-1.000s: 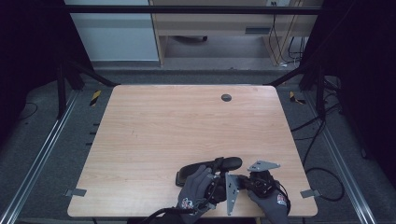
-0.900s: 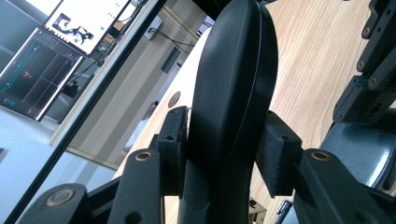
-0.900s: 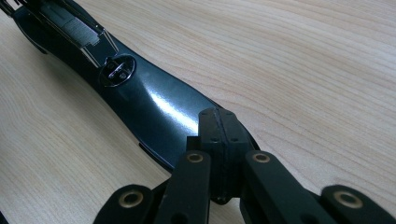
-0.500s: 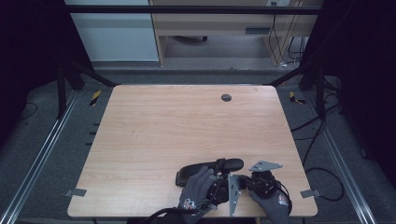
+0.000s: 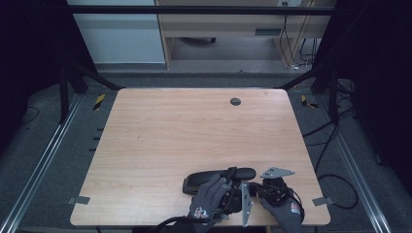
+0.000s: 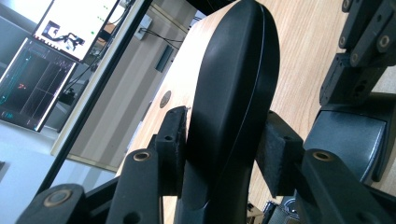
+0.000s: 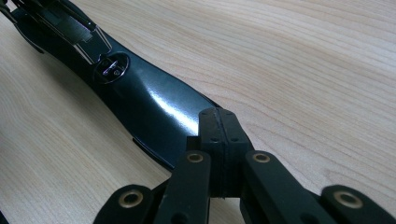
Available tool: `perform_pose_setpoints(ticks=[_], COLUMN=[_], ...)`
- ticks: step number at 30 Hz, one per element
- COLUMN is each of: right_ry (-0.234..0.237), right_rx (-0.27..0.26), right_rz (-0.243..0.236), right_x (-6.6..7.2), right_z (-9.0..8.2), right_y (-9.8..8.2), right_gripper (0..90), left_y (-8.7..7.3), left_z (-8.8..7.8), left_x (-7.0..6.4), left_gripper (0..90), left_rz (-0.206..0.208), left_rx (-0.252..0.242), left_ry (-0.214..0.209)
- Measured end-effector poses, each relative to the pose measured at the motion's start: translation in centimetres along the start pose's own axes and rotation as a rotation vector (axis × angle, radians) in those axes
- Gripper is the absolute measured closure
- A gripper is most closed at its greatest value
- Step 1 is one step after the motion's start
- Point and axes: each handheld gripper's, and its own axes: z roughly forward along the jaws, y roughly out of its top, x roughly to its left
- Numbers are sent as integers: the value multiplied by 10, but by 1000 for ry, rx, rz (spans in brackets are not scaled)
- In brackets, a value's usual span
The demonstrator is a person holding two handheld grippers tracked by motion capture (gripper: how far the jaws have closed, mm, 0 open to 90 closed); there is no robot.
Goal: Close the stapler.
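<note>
At the near edge of the table (image 5: 145,145), in the high view, two gloved hands crowded together over a long black curved object (image 5: 218,177) that lay flat on the wood just beyond them. From up there the left tongs (image 5: 228,187) and right tongs (image 5: 265,187) were a dark tangle under the hands and the grey plates, and I could not tell how their jaws stood.

The left gripper view made it plain: the left tongs (image 6: 224,154) had a pad pressed against each side of the black object (image 6: 233,93), which reared up between them as a smooth rounded shell with a thin seam down it. Its lower end was cut off by the frame. To the right in that view part of the other gripper stood close by, above a dark glossy panel whose identity I could not make out.

The right gripper view showed the right tongs (image 7: 219,135) fully closed, pad against pad with nothing between them, their tips lying over the edge of the object's glossy dark surface (image 7: 149,102); whether they touched it I could not tell. Farther along that surface sat a small round fitting (image 7: 112,67), and beyond it the left gripper's linkage ran out of frame.

Well beyond, near the table's far edge, was a small round grommet (image 5: 235,101), also seen past the shell in the left gripper view. Farther off in that view a lit monitor (image 6: 74,23) glowed.
</note>
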Motion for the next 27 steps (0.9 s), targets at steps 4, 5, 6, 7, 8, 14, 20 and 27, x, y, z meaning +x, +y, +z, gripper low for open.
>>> perform_pose_setpoints(ticks=[4, 5, 6, 7, 8, 14, 20, 27], right_ry=[2, 1, 1, 1, 3, -2, -2, -8], right_rx=[1, 0, 1, 1, -1, -1, 1, -5], right_rz=[0, 0, 0, 0, 0, -4, 0, -3], right_x=[0, 0, 0, 0, 0, 0, 1, -2], right_z=[0, 0, 0, 0, 0, 0, 0, -2], right_y=[0, 0, 0, 0, 0, 0, 0, 0], right_gripper=[900, 900, 900, 900, 900, 900, 900, 900], left_y=[1, 1, 1, 1, 1, 1, 0, -1], left_z=[2, 3, 4, 4, 4, 6, 7, 8], left_x=[-4, -5, -6, -7, -8, -11, -14, -18], left_gripper=[564, 563, 562, 562, 561, 559, 554, 547], left_rz=[22, 29, 34, 43, 40, 53, 71, 89], left_rx=[9, 11, 14, 16, 16, 20, 24, 26], left_ry=[-5, -5, -8, -7, -10, -15, -24, -31])
